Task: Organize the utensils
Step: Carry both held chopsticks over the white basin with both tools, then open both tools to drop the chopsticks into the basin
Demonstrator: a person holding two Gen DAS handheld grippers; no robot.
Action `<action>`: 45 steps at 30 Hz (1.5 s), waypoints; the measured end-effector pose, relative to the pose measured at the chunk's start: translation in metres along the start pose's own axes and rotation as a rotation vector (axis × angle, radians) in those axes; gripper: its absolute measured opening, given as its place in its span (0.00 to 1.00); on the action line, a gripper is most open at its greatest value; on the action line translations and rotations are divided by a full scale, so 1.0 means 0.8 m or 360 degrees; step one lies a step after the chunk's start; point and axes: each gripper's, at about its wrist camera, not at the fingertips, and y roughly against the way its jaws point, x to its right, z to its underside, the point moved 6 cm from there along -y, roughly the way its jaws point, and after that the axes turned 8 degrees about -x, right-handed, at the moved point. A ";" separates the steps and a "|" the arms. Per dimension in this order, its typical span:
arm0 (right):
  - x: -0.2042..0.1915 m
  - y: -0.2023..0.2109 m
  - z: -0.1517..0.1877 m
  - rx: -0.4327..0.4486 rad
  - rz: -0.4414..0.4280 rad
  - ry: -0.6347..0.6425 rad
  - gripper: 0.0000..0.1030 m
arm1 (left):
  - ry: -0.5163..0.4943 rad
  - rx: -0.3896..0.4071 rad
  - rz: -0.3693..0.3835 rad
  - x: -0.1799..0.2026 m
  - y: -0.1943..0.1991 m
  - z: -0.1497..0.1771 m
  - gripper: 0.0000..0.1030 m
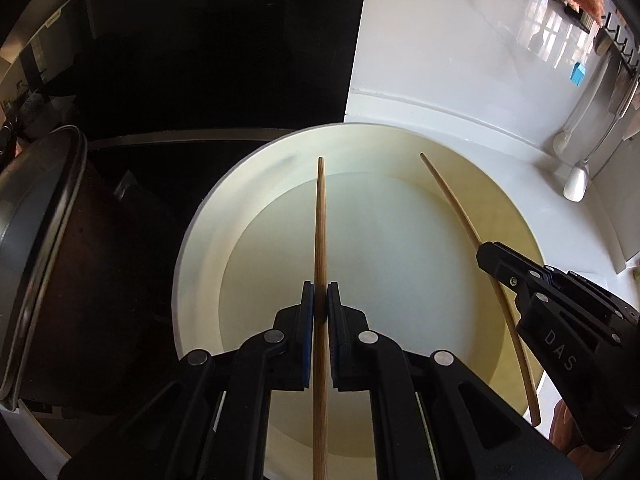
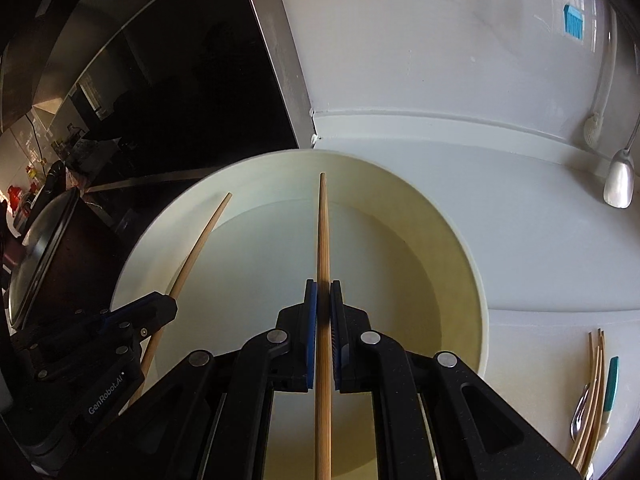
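Tabletop [image 2: 540, 240], white and glossy, fills the right half of both views, with a black glass panel [image 2: 192, 80] standing behind its left part. You have a wide cream bowl [image 1: 208, 240] sitting on it, close under both tools, and a dark lidded pot [image 1: 60, 240] just left of the bowl.

Your left tool [image 1: 320, 300] is closed on a wooden chopstick [image 1: 321, 220], the blue pads pinching it partway along its length. The stick runs straight ahead over the bowl's inside, its far tip near the back wall of the bowl.

Your right tool [image 2: 323, 300] is likewise clamped on a second chopstick [image 2: 323, 232], which points forward above the bowl in the same way. From the left wrist view, that stick passes down the right side of the bowl; from the right wrist view, the left one crosses the bowl's left side. The two sticks are apart, side by side.

To the right of the bowl, on the tabletop, lies a small cluster of utensils [image 2: 592, 400]: more chopsticks, a metal piece and a teal-handled item, touching one another. Farther back on the right, a metal spoon [image 2: 619, 184] hangs against the wall, with a white perforated ladle [image 2: 592, 128] beside it and a small blue tag [image 2: 573, 21] higher on the wall.
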 end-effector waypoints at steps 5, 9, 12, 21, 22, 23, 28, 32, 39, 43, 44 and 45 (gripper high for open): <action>0.004 -0.028 -0.001 -0.0069 -0.0001 -0.0031 0.06 | -0.0005 -0.0068 0.0017 -0.001 -0.028 -0.002 0.07; 0.004 -0.044 0.000 -0.0128 0.0020 -0.0043 0.06 | -0.0009 -0.0088 0.0020 -0.003 -0.039 -0.005 0.07; 0.003 -0.053 -0.001 -0.0178 0.0048 -0.0054 0.06 | -0.0011 -0.0105 0.0023 -0.005 -0.046 -0.006 0.07; 0.004 -0.072 0.000 -0.0301 0.0077 -0.0075 0.06 | -0.0043 -0.0165 0.0045 0.000 -0.058 -0.005 0.08; 0.005 -0.072 -0.001 -0.0305 0.0077 -0.0080 0.06 | -0.0048 -0.0172 0.0044 0.000 -0.059 -0.005 0.08; 0.006 -0.072 -0.001 -0.0310 0.0076 -0.0085 0.06 | -0.0052 -0.0179 0.0042 0.001 -0.061 -0.005 0.09; 0.013 -0.076 0.000 -0.0336 0.0051 -0.0118 0.06 | -0.0039 -0.0228 0.0049 -0.005 -0.071 -0.003 0.12; 0.016 -0.081 0.002 -0.0354 0.0060 -0.0118 0.06 | -0.0031 -0.0229 0.0041 -0.007 -0.070 -0.002 0.16; 0.024 -0.072 0.000 -0.0326 0.0085 -0.0138 0.08 | -0.0026 -0.0210 0.0044 -0.011 -0.062 0.000 0.33; 0.023 -0.059 -0.002 -0.0275 0.0070 -0.0129 0.23 | -0.0044 -0.0182 0.0038 -0.013 -0.048 0.001 0.50; 0.023 -0.055 -0.002 -0.0261 0.0066 -0.0124 0.24 | -0.0041 -0.0163 0.0030 -0.013 -0.043 0.000 0.60; 0.023 -0.051 -0.003 -0.0246 0.0066 -0.0121 0.26 | -0.0038 -0.0140 0.0033 -0.014 -0.037 0.000 0.63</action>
